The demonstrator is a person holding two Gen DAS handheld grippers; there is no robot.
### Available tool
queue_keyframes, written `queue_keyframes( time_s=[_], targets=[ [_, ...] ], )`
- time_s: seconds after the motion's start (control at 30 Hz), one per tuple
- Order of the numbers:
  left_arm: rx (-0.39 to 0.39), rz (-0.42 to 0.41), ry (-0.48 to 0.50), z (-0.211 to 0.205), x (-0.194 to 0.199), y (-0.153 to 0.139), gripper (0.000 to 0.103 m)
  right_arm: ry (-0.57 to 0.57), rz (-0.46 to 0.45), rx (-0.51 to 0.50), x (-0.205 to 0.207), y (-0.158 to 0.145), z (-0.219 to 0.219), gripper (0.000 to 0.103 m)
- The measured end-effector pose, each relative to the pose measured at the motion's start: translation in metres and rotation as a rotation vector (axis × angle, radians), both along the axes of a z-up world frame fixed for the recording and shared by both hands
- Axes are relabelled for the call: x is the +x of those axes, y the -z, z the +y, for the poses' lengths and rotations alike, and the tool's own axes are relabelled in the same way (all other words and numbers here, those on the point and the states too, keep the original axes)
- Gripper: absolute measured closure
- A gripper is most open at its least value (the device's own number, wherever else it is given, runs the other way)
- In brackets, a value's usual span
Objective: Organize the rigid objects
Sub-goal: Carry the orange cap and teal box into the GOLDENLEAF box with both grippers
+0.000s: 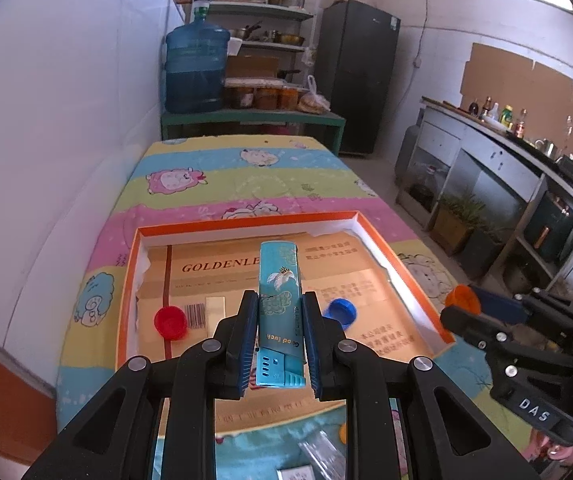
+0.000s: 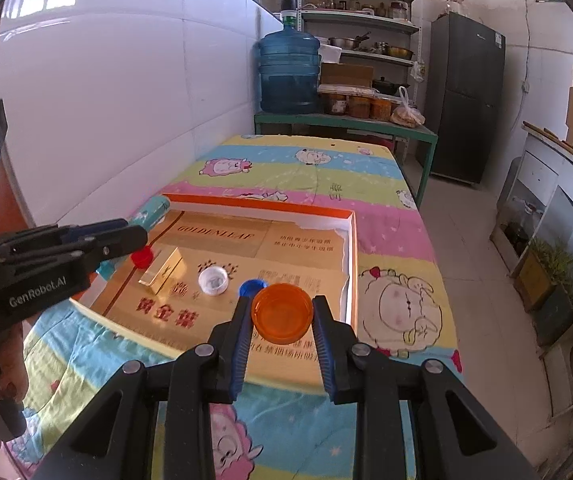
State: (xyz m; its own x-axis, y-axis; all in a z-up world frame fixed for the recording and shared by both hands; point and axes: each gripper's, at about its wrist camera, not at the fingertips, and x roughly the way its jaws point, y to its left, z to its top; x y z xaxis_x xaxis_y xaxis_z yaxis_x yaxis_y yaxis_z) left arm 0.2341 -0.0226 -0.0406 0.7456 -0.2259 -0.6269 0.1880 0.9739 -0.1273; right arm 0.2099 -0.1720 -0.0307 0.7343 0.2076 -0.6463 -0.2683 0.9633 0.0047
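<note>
My left gripper (image 1: 279, 304) is shut on a teal lighter (image 1: 279, 280) and holds it above the orange-rimmed box (image 1: 246, 222). My right gripper (image 2: 282, 312) is shut on an orange cap (image 2: 282, 312) over the box's near right part (image 2: 352, 264). In the box lie a red cap (image 1: 170, 322), a blue cap (image 1: 340, 313), a white cap (image 2: 213, 280) and a gold block (image 2: 164, 270). The right gripper with its orange cap (image 1: 462, 298) shows at the right of the left wrist view. The left gripper (image 2: 126, 236) with the lighter (image 2: 150, 210) shows at the left of the right wrist view.
The box sits on a table with a cartoon-print cloth (image 1: 246, 176) against a white tiled wall (image 2: 126, 100). A clear packet (image 1: 322, 456) and a small card (image 1: 296, 474) lie on the cloth near me. A water jug (image 1: 194, 72) and shelves stand beyond the table.
</note>
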Motion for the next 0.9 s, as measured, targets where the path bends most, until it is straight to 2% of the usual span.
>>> queue_keyframes(
  time_s=[0.53,0.9],
  targets=[
    [0.067,0.052,-0.032,-0.008,0.043,0.033,0.081,0.001,0.049,0.008,0.049,0.022,-0.003,0.073],
    [0.110,0.097,-0.033,-0.015,0.057,0.057,0.081,0.015,0.098,-0.012,0.070,0.044,-0.002,0.073]
  ],
)
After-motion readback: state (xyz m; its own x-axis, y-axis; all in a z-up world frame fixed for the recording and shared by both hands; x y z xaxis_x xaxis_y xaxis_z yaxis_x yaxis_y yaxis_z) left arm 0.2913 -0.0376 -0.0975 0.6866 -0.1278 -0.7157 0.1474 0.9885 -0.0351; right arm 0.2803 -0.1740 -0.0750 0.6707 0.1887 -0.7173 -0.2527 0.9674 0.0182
